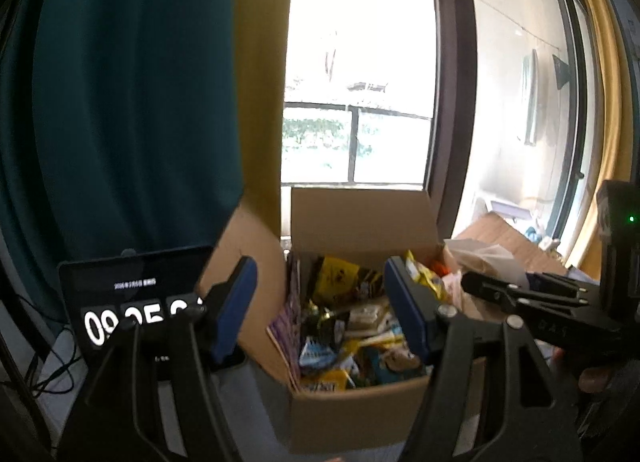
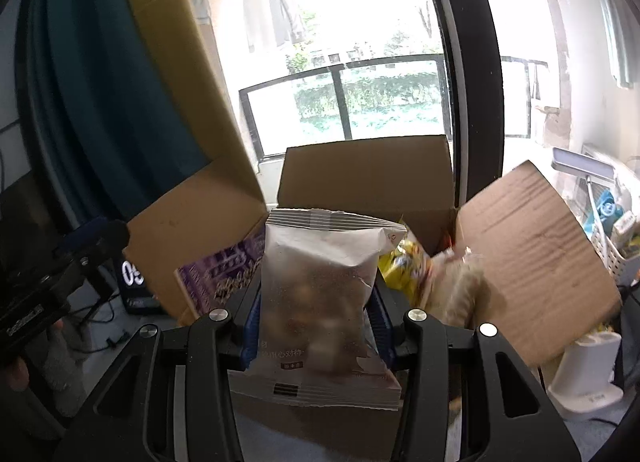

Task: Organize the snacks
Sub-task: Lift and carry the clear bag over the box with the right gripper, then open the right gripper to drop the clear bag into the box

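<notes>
At the far left, in the left wrist view, a dark teal curtain (image 1: 120, 101) hangs beside the window, and below it a black tablet-style clock with large white flip digits (image 1: 132, 302) stands partly hidden behind the left gripper (image 1: 320, 310). That gripper's blue-padded jaws stand well apart with nothing between them, framing an open brown cardboard box (image 1: 352, 414) whose flaps are folded outward. The box is filled with mixed snack packets (image 1: 352, 338), among them yellow, purple and blue wrappers, lying loose in a heap. Behind the box a bright window with a dark railing (image 1: 352, 141) fills the middle. Further right, the right gripper (image 1: 472, 286) reaches in above the box's right side. In the right wrist view, that gripper (image 2: 316, 322) is closed partway on a frosted translucent snack bag with brown contents (image 2: 320, 294), held upright between its blue pads in front of the box (image 2: 368, 177). A white stand (image 2: 584, 378) sits on the floor at the far right.
</notes>
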### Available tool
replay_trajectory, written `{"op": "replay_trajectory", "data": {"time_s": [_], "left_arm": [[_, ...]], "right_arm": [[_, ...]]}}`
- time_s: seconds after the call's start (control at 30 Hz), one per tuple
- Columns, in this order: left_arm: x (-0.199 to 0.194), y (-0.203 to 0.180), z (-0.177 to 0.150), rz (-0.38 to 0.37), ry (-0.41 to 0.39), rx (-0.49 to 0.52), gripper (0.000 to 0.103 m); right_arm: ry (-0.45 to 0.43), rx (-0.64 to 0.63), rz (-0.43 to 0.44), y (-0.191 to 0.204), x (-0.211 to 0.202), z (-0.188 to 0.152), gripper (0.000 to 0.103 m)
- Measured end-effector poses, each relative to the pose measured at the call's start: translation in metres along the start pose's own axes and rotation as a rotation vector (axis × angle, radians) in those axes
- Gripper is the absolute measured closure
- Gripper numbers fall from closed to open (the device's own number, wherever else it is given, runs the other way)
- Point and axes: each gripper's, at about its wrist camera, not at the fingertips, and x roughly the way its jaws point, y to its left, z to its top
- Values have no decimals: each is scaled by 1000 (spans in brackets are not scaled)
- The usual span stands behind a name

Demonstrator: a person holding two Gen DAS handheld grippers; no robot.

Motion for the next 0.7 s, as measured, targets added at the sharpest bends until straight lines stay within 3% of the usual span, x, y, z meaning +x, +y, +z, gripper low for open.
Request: {"op": "replay_trajectory", "data": {"time_s": [0.23,0.43,0.7], "left_arm": [[34,23,18,48,-16,-61,36],[48,36,28,83,-49,-50,36],[65,59,24,68,3,-88,36]], "right_arm": [[3,-12,-7,4,39,24,55],[17,-20,-9,9,71,40,55],[42,-26,-18,23,104,49,52]]}}
